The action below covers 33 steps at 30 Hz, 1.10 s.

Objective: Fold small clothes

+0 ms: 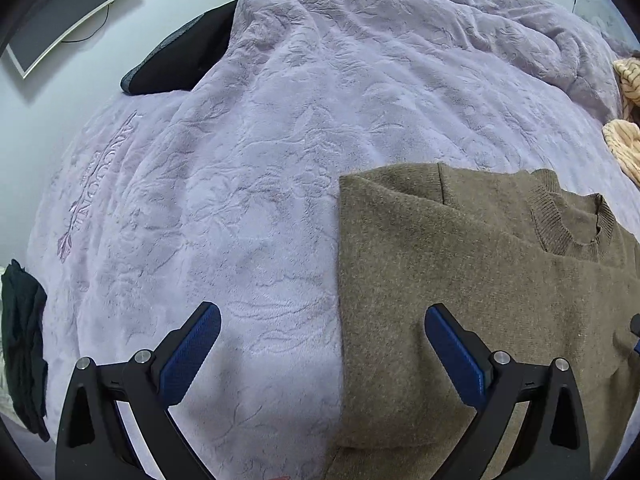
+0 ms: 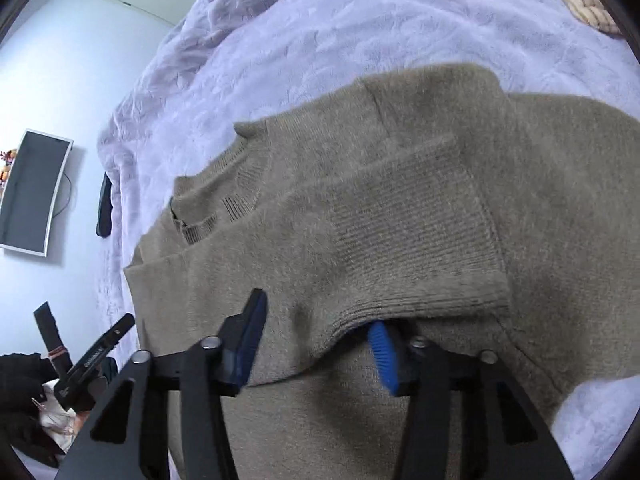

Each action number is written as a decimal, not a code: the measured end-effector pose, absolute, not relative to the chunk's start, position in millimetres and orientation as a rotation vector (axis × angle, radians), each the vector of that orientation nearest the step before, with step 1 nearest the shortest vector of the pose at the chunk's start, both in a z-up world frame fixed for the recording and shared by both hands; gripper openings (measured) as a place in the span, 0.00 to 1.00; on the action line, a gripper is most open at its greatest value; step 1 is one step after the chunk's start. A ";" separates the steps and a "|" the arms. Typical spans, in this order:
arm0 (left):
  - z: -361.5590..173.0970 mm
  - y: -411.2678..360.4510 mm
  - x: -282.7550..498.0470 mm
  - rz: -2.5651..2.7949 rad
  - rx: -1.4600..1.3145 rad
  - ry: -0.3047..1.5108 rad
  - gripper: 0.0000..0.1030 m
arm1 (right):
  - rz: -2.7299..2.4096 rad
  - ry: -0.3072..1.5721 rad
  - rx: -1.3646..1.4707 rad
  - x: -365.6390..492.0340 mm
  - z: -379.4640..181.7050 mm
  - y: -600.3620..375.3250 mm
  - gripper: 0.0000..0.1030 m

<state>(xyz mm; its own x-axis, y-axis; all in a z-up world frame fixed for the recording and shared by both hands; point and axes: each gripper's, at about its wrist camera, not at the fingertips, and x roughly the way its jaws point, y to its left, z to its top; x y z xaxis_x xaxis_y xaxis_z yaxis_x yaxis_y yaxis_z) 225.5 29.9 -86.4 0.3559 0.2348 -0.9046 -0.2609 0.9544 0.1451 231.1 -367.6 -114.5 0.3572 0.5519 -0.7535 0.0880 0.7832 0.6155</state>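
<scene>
Over the brown sweater (image 2: pixel 400 208) spread flat on the bed (image 1: pixel 240 160) for folding, the right gripper (image 2: pixel 316 344) has jaws half-open straddling its folded-in sleeve, unpinched, while the left gripper (image 1: pixel 322 344) hovers wide open, empty.

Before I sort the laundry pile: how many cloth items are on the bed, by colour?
Brown sweater: 1
Lilac blanket: 1
Striped orange-cream garments: at least 1, cut off at the edge
Black cloth at the bed's edge: 1
Total: at least 4

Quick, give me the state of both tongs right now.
Left tongs: open, holding nothing, over the left edge of the brown sweater.
Right tongs: open, with the sweater's ribbed sleeve cuff between them, not clamped.
</scene>
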 end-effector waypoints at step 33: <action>-63.5 -97.3 173.3 0.017 0.032 1.360 0.99 | 0.155 1.290 0.581 115.4 -86.1 -429.0 0.76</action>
